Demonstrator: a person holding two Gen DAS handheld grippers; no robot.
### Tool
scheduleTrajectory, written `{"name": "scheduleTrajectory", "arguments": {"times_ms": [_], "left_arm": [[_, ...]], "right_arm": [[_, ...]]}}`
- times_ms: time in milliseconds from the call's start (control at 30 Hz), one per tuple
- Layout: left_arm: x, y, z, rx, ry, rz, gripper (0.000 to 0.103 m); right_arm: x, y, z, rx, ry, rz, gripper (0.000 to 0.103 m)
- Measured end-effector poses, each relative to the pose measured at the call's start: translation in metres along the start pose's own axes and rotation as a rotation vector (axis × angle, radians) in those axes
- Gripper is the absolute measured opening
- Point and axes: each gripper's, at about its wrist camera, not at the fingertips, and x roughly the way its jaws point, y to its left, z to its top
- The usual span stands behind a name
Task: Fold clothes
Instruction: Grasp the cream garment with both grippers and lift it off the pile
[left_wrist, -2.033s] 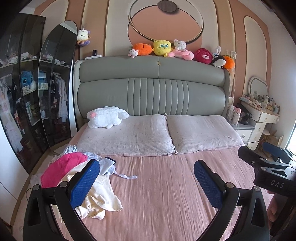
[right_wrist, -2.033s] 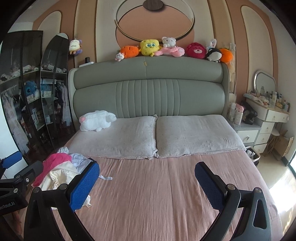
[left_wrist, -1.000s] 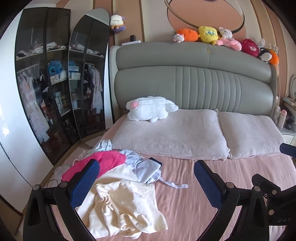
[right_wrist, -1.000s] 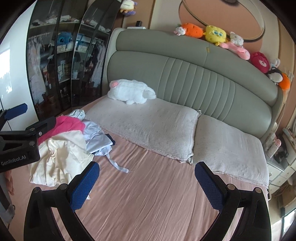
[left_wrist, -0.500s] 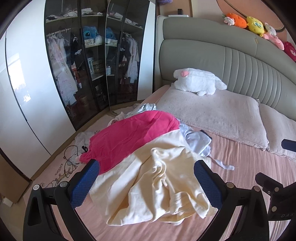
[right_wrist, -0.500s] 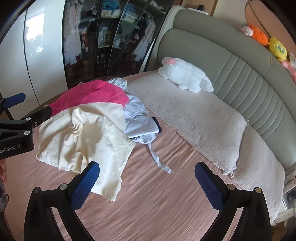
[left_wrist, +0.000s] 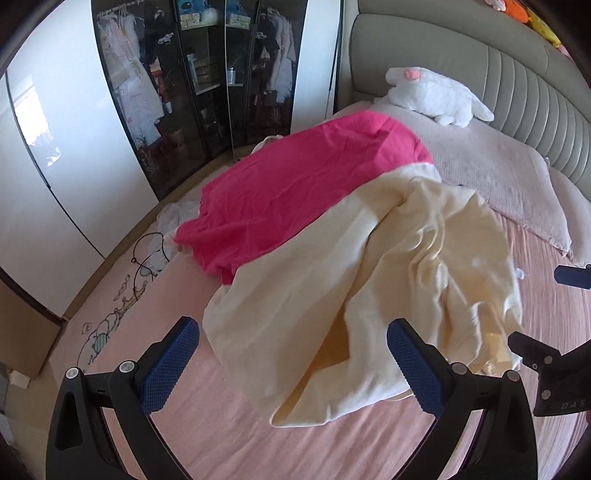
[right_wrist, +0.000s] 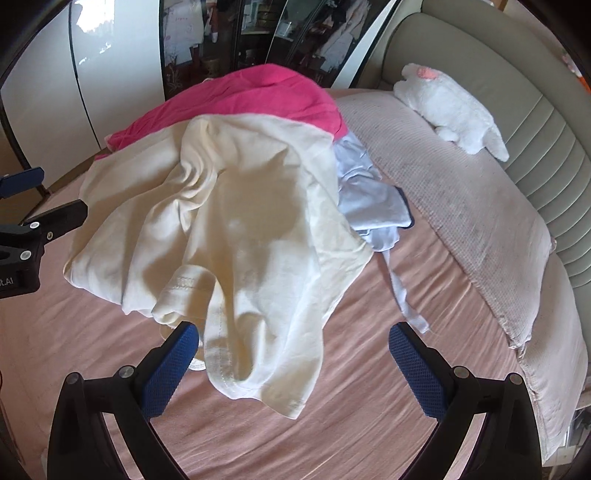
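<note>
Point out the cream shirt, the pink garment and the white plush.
cream shirt (right_wrist: 240, 206), right wrist view, middle of the crumpled body
pink garment (left_wrist: 295, 188), left wrist view, broad flat middle
white plush (right_wrist: 450, 107), right wrist view, its body

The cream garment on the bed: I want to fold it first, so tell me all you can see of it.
The cream garment is soft, thin knit, crumpled on top of the pile, unfolded. A stitched hem hangs toward the right gripper. It overlaps the pink garment and the pale blue one and rests on the pink sheet. Neither gripper holds it.
</note>
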Motion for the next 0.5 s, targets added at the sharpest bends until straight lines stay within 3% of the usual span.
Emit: {"name": "scheduleTrajectory", "arguments": {"times_ms": [200, 233, 267, 300, 333, 367, 400, 500], "left_arm": [[0.034, 0.006, -0.017, 0.011, 0.075, -0.086, 0.103], [0.039, 0.006, -0.02, 0.015, 0.09, -0.106, 0.103], [0.043, 0.003, -0.024, 0.017, 0.108, -0.137, 0.1], [0.044, 0.0, -0.027, 0.021, 0.113, -0.159, 0.082], [0.046, -0.003, -0.031, 0.025, 0.119, -0.181, 0.068], [0.048, -0.008, -0.033, 0.048, 0.129, -0.169, 0.042], [0.049, -0.015, -0.036, 0.074, 0.131, -0.148, 0.02], [0.036, -0.03, -0.039, 0.128, 0.098, -0.131, 0.013]], "right_arm": [[0.028, 0.008, -0.012, -0.01, 0.044, 0.075, 0.102], [0.029, 0.008, -0.015, -0.008, 0.048, 0.096, 0.093], [0.031, 0.008, -0.018, -0.006, 0.052, 0.117, 0.068], [0.033, 0.008, -0.021, -0.005, 0.056, 0.138, 0.052], [0.035, 0.008, -0.024, -0.003, 0.06, 0.159, 0.026], [0.036, 0.008, -0.027, -0.001, 0.064, 0.18, 0.013], [0.038, 0.008, -0.03, 0.0, 0.068, 0.201, 0.01], [0.043, 0.008, -0.038, 0.006, 0.079, 0.264, 0.006]]}}
